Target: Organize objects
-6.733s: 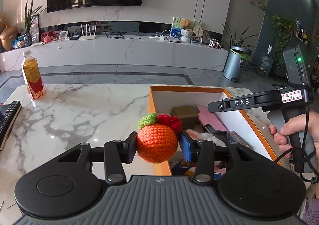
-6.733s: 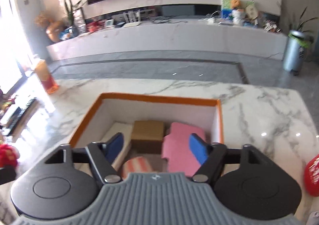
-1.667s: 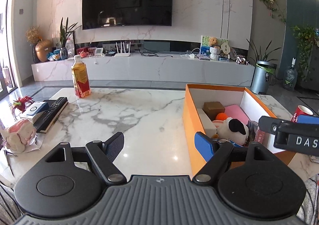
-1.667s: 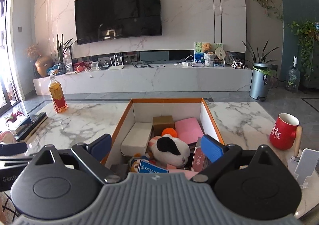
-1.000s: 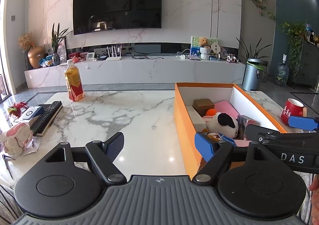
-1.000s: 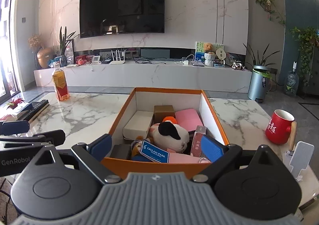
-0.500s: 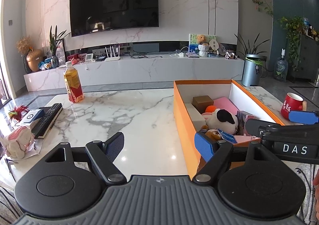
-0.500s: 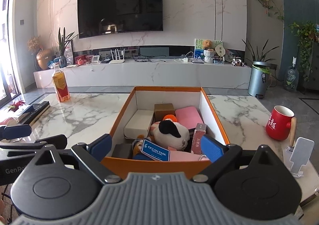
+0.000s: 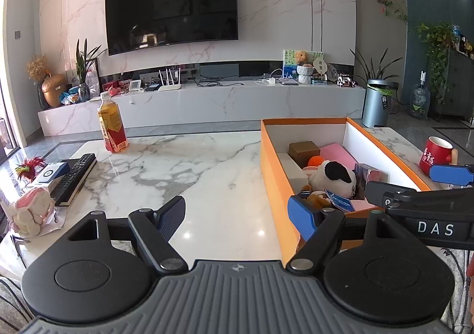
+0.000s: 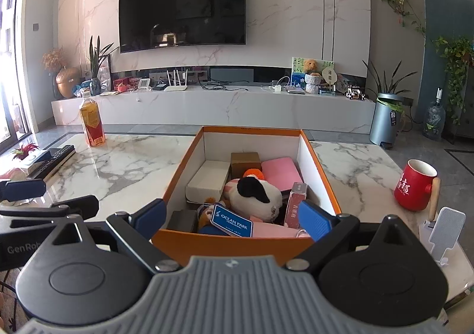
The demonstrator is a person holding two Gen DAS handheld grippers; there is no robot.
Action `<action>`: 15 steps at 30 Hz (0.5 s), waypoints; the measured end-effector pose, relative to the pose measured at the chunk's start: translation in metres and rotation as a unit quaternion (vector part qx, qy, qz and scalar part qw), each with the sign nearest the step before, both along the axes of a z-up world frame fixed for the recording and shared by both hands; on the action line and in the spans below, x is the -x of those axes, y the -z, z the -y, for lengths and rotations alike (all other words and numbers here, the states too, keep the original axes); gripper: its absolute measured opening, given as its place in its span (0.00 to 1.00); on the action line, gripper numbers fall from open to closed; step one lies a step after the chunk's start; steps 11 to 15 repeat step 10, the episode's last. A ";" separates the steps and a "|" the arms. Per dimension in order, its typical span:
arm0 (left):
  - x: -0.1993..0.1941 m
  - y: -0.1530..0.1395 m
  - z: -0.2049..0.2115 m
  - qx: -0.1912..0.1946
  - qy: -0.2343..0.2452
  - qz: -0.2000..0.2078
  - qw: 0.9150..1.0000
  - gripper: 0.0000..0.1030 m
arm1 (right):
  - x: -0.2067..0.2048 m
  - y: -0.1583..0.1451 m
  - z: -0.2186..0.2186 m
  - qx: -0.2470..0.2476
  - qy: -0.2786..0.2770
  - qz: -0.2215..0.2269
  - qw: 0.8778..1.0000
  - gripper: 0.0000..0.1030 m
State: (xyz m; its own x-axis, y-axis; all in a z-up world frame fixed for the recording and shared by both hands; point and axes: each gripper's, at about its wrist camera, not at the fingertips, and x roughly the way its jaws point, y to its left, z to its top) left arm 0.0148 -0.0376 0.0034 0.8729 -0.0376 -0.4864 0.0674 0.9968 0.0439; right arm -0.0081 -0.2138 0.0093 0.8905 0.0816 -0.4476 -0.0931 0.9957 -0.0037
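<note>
Two handheld grippers hang side by side at the near edge of a marble table (image 9: 225,168), both tilted slightly downward. An orange box (image 10: 234,240) with white inner walls stands on the table, straight ahead of the right gripper (image 10: 234,217) and to the right of the left gripper (image 9: 240,214).

The box already holds the sorted things: a black-and-white plush toy (image 10: 251,193), a white carton (image 10: 209,178), a brown carton (image 10: 245,160), a pink pad (image 10: 281,169), an orange knitted ball (image 10: 254,172) and a blue card (image 10: 232,220) near the front wall.

The left gripper's jaws are narrowing a little from wide apart, with only bare table between them. The right gripper's jaws stand wide apart and grip nothing; the box's near wall sits just beyond them.

Other things stand on the table outside the box: a bottle of tea (image 9: 112,126) at the far left, a remote control (image 9: 75,175) and a small plush toy (image 9: 31,211) at the left edge, and a red mug (image 10: 414,184) to the right of the box.

The packing looks nearly or fully finished. If another item is to go in, it seems best to take the one nearest a free gripper, lift it well over the box wall, and set it in a gap rather than on the plush toy, which would let it roll.
</note>
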 end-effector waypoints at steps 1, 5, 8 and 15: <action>0.000 0.000 -0.001 0.000 0.000 0.000 1.000 0.87 | -0.001 0.000 0.000 -0.003 -0.001 -0.004 1.000 0.93; 0.000 0.000 -0.002 0.000 -0.001 -0.001 1.000 0.87 | -0.003 0.003 0.003 -0.019 -0.004 -0.015 1.000 0.93; -0.001 0.001 -0.003 -0.004 -0.001 -0.001 1.000 0.87 | -0.003 0.004 0.003 -0.016 -0.004 -0.016 1.000 0.93; -0.001 0.001 -0.003 -0.006 -0.001 -0.002 1.000 0.87 | -0.003 0.005 0.003 -0.015 -0.004 -0.018 1.000 0.93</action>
